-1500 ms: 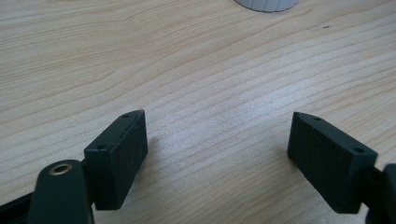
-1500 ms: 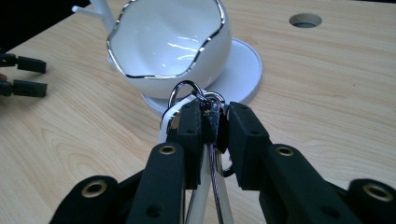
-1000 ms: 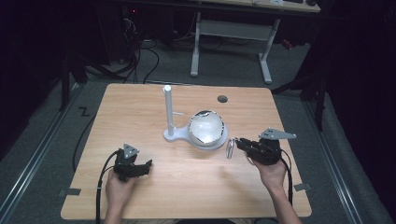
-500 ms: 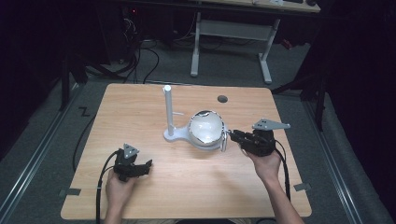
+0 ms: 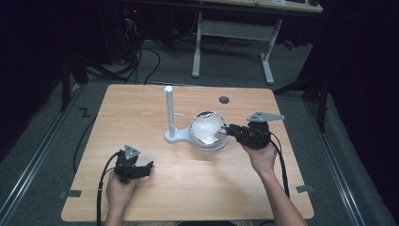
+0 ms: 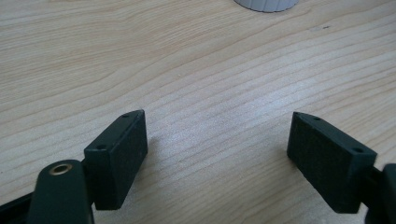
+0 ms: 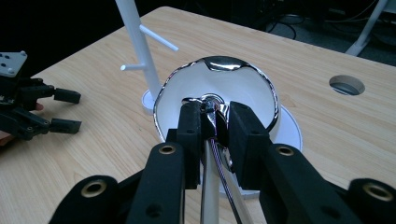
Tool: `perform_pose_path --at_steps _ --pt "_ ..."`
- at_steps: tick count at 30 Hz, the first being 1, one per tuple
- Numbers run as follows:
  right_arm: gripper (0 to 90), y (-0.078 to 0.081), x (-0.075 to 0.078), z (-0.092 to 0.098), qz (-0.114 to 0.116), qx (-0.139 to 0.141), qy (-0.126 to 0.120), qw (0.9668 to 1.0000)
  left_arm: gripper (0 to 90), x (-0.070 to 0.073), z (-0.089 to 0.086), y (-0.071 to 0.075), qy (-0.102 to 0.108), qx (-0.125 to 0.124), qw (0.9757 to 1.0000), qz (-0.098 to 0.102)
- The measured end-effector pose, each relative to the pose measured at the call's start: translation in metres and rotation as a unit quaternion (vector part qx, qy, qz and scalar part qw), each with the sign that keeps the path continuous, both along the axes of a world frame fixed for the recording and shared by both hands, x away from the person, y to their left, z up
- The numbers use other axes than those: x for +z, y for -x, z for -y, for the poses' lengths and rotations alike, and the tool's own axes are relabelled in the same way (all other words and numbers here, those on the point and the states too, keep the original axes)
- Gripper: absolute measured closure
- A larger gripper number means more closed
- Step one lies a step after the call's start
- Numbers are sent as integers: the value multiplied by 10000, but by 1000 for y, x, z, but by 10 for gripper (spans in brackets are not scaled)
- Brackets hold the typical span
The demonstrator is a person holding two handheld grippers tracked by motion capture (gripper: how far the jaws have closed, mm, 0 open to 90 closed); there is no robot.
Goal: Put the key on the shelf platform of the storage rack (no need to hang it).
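My right gripper has come in from the table's right side and up since the first earlier frame, carrying the spoon with it; back then it sat low beside the bowl, and now its tip is at the bowl's rim. My left gripper hasn't budged, parked near the front left of the table.

The bowl, chrome outside and white inside, sits on a white saucer next to the white stand with its upright post and pegs. From the high view I can't make out anything inside the bowl but glare. The right gripper view shows me more: the interior is plain white, and the spoon's shiny end pokes over the near rim, just above the bowl's inside. I can't tell whether the spoon touches the bowl.

That same view gives me the grip: both black jaws are clamped tight on the spoon's metal handle, which runs down between them toward the camera. It also catches my left gripper far off at the left edge.

The left gripper view looks down at bare wood grain, jaws spread wide with nothing between them, and a sliver of the stand's white base at the top edge.
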State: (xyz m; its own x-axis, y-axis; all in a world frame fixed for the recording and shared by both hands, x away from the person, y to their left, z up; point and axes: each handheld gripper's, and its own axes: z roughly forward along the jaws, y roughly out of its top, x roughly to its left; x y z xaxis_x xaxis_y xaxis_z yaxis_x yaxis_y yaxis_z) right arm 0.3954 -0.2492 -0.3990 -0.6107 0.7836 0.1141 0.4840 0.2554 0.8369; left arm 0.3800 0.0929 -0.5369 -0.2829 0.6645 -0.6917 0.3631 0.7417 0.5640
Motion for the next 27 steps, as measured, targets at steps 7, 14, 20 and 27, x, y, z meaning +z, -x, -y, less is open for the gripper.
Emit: perform_pose_path --at_steps 7,14,20,27 --pt "761 -9 2 -7 18 44 63 10000 205 0 0 0 16 2 10000 -6" --pt "761 -19 5 -14 2 20 95 10000 205 0 0 0 9 -5 10000 -3" --pt "761 -28 0 -19 -89 -42 196 9998 205 0 0 0 11 -5 10000 -2" --pt "760 -38 -11 -25 -235 -95 281 9993 205 0 0 0 11 -4 10000 -3"
